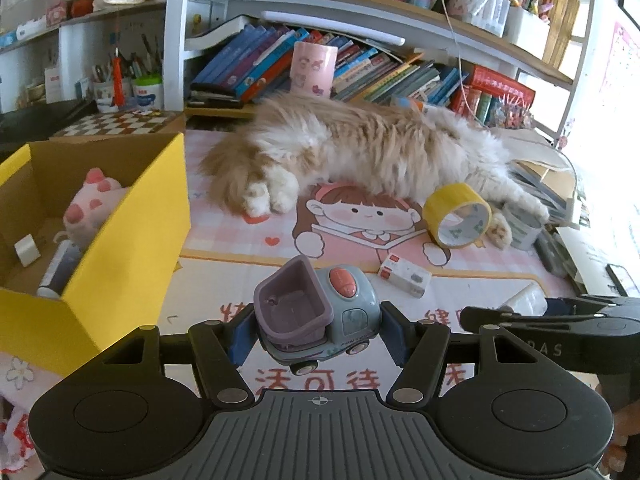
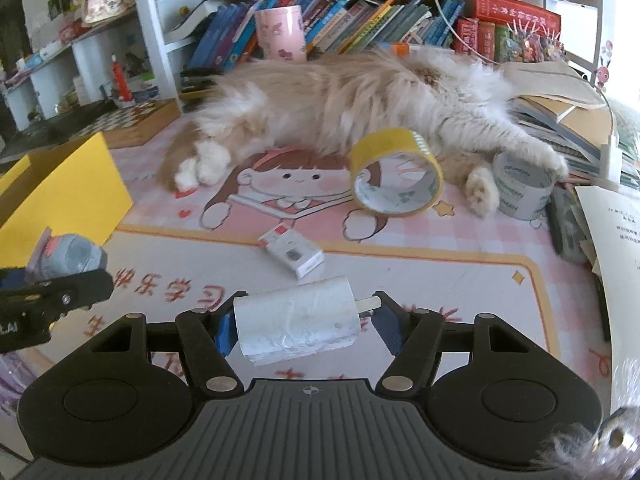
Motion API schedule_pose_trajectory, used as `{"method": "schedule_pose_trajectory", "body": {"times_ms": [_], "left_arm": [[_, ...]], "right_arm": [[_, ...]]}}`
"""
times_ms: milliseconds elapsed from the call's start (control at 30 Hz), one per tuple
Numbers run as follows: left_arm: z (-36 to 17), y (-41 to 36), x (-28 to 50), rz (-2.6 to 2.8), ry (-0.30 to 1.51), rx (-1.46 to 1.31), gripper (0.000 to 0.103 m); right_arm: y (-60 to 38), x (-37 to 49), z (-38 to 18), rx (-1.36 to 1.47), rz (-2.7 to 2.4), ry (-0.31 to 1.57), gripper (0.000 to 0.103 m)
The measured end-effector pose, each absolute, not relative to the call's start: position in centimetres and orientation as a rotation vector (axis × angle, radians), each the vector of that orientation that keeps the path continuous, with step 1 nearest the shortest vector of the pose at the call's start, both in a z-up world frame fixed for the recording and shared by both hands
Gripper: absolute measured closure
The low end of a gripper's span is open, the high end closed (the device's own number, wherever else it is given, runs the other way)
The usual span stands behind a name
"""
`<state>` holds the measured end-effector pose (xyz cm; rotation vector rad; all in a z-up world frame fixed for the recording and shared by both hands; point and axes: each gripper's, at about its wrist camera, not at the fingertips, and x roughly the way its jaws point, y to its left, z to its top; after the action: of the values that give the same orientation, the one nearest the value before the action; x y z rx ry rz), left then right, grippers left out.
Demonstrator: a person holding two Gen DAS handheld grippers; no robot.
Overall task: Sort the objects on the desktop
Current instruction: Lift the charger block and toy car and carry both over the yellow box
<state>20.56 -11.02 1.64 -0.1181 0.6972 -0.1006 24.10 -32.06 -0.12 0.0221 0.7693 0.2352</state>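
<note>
While left fingers [image 1: 316,338] clamp a toy truck [image 1: 316,316] — "FUN" legible, right fingers [image 2: 302,326] hold a white roll [image 2: 296,326].

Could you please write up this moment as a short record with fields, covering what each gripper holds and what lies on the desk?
left gripper: shut on the toy truck, lifted off the mat
right gripper: shut on the white plug adapter, its prongs pointing right
yellow box: left of the mat, open, holds a pink plush and small items
still on mat: small white box, yellow tape roll, grey tape roll
cat: lying across the back of the mat, a paw against the grey tape roll
</note>
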Motion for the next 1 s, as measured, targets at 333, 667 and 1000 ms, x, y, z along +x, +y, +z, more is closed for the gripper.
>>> {"method": "schedule_pose_trajectory", "body": {"times_ms": [333,667,1000], "left_arm": [[2.0,-9.2,17.5,-0.129,0.682,-0.109,0.04],[1.8,-6.4,13.0,-0.149,0.679,-0.109,0.04],[2.0,-3.6,8.1,-0.165,0.683,-0.099,0.04]], "right_arm": [[-29.5,20.9,0.2,0.011,0.227,0.76,0.039],[-26.6,16.4,0.2,-0.005,0.222,0.762,0.039],[-22.9,10.1,-0.1,-0.02,0.23,0.757,0.039]]}}
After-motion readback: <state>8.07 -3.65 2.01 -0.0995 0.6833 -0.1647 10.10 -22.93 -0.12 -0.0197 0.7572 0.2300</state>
